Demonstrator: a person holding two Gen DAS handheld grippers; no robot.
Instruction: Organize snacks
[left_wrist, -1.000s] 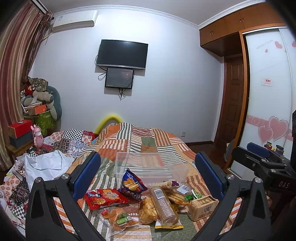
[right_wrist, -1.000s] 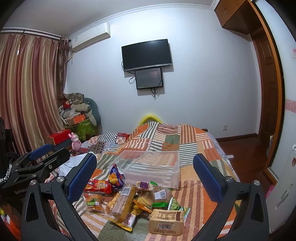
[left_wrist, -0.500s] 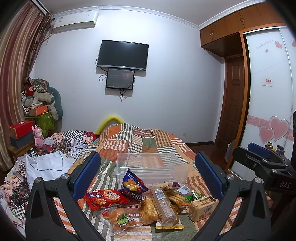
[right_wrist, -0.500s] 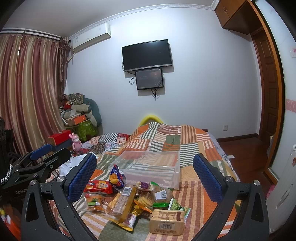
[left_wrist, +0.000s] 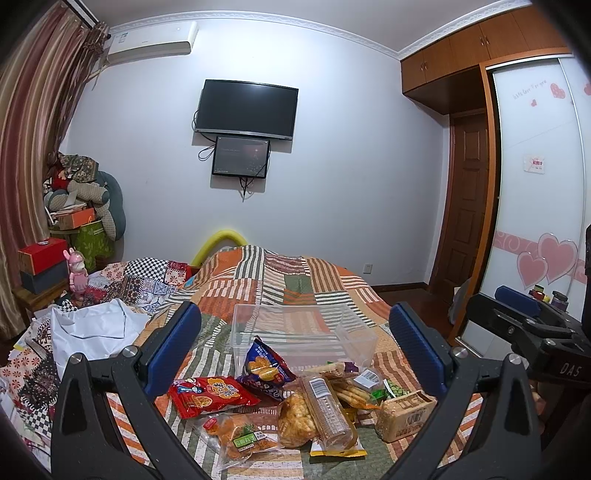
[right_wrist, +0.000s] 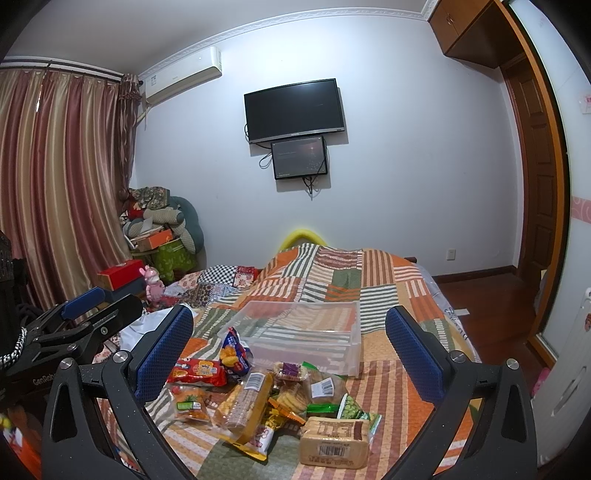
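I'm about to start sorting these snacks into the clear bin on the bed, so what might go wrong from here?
1. The snacks overlap in a heap: lifting the long cracker sleeve may drag the yellow packet under it.
2. The clear bin sits on a soft quilt, so it may tip or slide when nudged.
3. The blue chip bag leans against the bin's front wall and could topple while neighbours are pulled.

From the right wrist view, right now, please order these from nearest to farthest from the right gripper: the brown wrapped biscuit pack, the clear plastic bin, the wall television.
1. The brown wrapped biscuit pack: nearest, low between the open fingers of the right gripper.
2. The clear plastic bin: behind the snack pile, mid-bed.
3. The wall television: farthest, on the far wall.
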